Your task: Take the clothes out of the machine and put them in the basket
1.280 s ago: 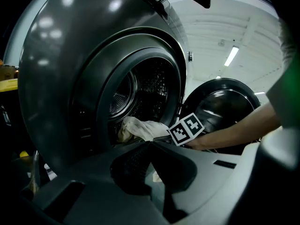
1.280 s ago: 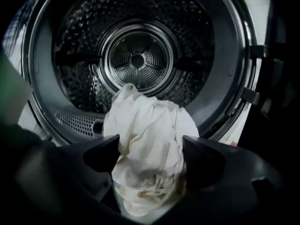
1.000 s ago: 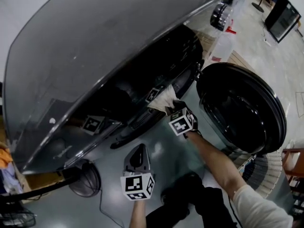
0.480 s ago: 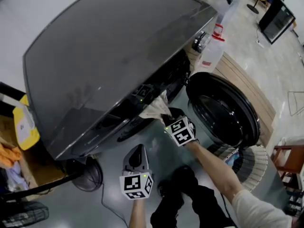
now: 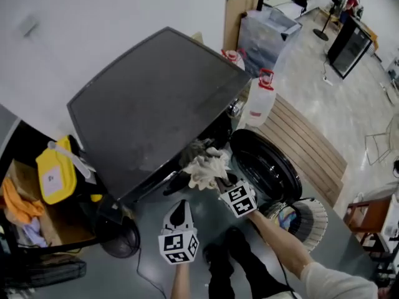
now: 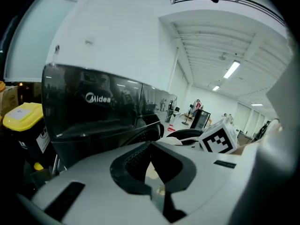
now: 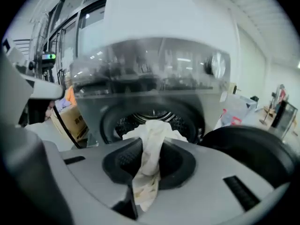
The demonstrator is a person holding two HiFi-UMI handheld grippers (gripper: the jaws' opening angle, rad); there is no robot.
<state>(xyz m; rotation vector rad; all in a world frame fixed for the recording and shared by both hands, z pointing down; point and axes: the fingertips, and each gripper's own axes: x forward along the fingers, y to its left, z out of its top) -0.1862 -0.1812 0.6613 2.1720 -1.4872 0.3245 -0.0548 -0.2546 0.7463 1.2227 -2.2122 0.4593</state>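
Right claw (image 7: 149, 167): closed on a white cloth (image 7: 151, 130). Its jaws have just been closing, with the cloth between them. The fabric is pinched at mid-length, one bunch standing above the pads and a tail hanging below.

Left claw (image 6: 151, 170): jaws together, nothing held. In the head view it is carried just beside the right claw, on the person's side and lower in the picture.

Location of the task's thing: the white cloth is in the air in front of the machine (image 5: 156, 104), just outside the drum mouth (image 7: 126, 121) and next to the open door (image 5: 265, 167). It touches no surface that can be seen. Whether any part of it trails inside the drum cannot be told.

Basket (image 5: 317, 222): standing on the floor beyond the door, on the person's right, well apart from the cloth. Some coloured laundry (image 5: 288, 218) already lies in it.

Progress, as judged:
- Done: door open; one cloth gripped and lifted out of the drum mouth; basket partly filled.
- Outstanding: carry this cloth across past the door, lower it over the basket and release it.
- Open item: the drum interior shows dark, with perforated metal. A greyish shape sits at the mouth in the head view, so further pieces may remain.
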